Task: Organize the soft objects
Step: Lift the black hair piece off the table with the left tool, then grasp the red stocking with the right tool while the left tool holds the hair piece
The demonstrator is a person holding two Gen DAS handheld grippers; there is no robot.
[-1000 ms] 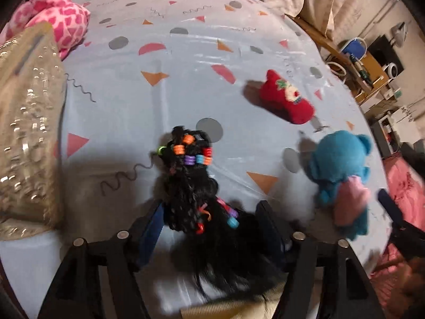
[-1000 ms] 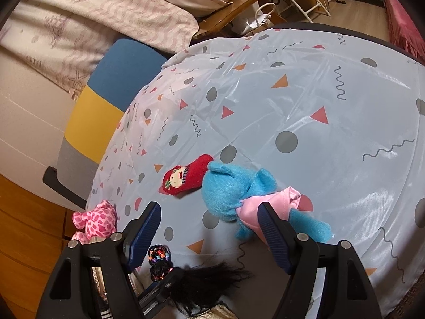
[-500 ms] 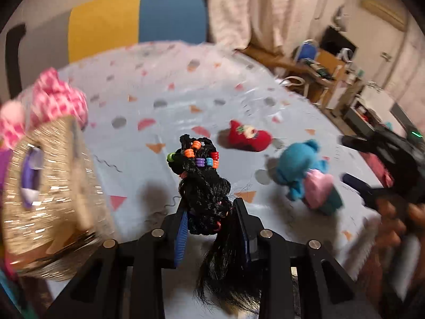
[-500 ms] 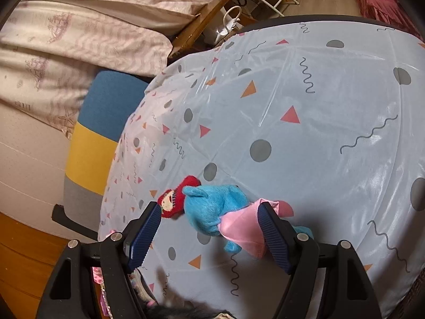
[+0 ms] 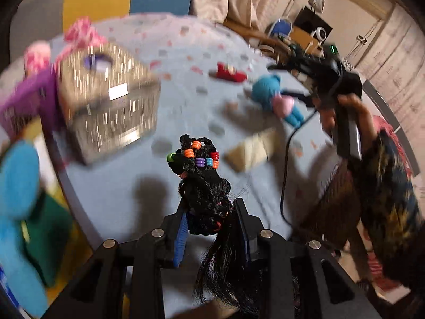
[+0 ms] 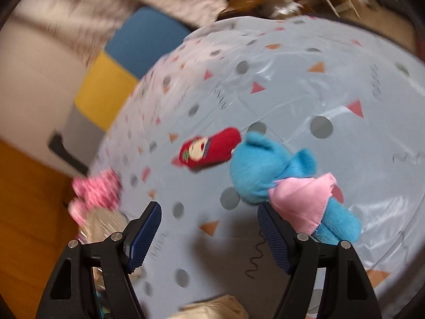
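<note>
The left gripper [image 5: 211,224] fingers pinch the black braided hair piece [image 5: 203,183] above the bench [image 5: 127,175]; the right gripper [image 6: 209,232] fingers stand spread, empty. Loose strands could slip free before reaching the glittery basket [image 5: 111,103] at ten o'clock.

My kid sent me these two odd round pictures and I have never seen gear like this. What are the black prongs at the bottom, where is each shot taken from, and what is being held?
No robot here: a person holds a hand tool with a two-finger claw in each hand, and a wide-angle camera on each tool looks along its fingers. One picture comes from the left claw, shut on a black braided hairpiece with coloured beads. The other comes from the right claw, open and empty above the patterned tablecloth. On the cloth lie a blue plush toy in a pink dress, a small red plush and a pink spotted plush. A glittery gold basket shows in the left view.
</note>
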